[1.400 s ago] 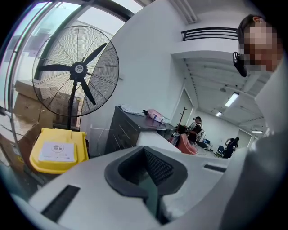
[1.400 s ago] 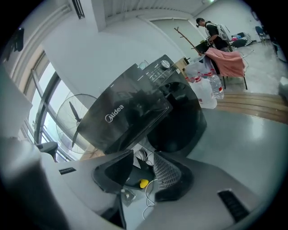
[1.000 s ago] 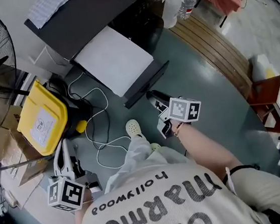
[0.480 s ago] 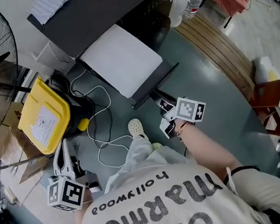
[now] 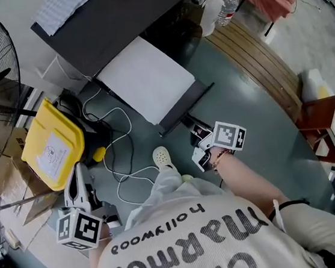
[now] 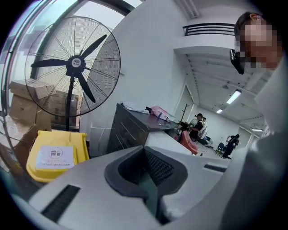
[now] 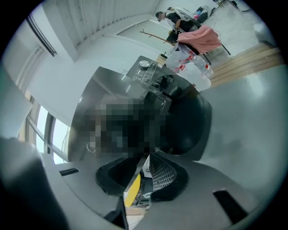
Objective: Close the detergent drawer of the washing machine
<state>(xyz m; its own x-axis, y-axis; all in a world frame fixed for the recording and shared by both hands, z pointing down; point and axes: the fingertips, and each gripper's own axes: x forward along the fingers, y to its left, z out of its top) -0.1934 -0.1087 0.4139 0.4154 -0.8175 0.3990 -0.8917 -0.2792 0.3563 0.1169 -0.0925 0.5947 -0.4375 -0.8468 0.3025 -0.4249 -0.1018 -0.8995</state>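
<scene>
My right tool stands at a narrow gap, its jaws having just been closing from wide. Low in that gap I see a yellow strip and a white printed scrap, which I take for the end of the drawer. No pad looks pressed on it, so I count the tool as empty. In the head view the drawer sticks out dark from the front of the washer, toward me. My tool's tip is right at its outer end, touching or just short of it; I cannot tell which. I judge the step to be the line-up for the push: the drawer is still out and none of the closing is done. The next move, as I read it, calls for keeping the tool in line with the drawer's run and pushing straight at the washer's front until the drawer's face sits flush. A skewed push could jam it or let the tip slide off. If I mean to pinch the front first, the jaws must close further. Past the drawer the right gripper view shows the washer's dark round door. My left tool is well apart from all this, jaws together on nothing, held low at my left above the floor. It points toward the yellow bin and the fan, with no part in this step.
</scene>
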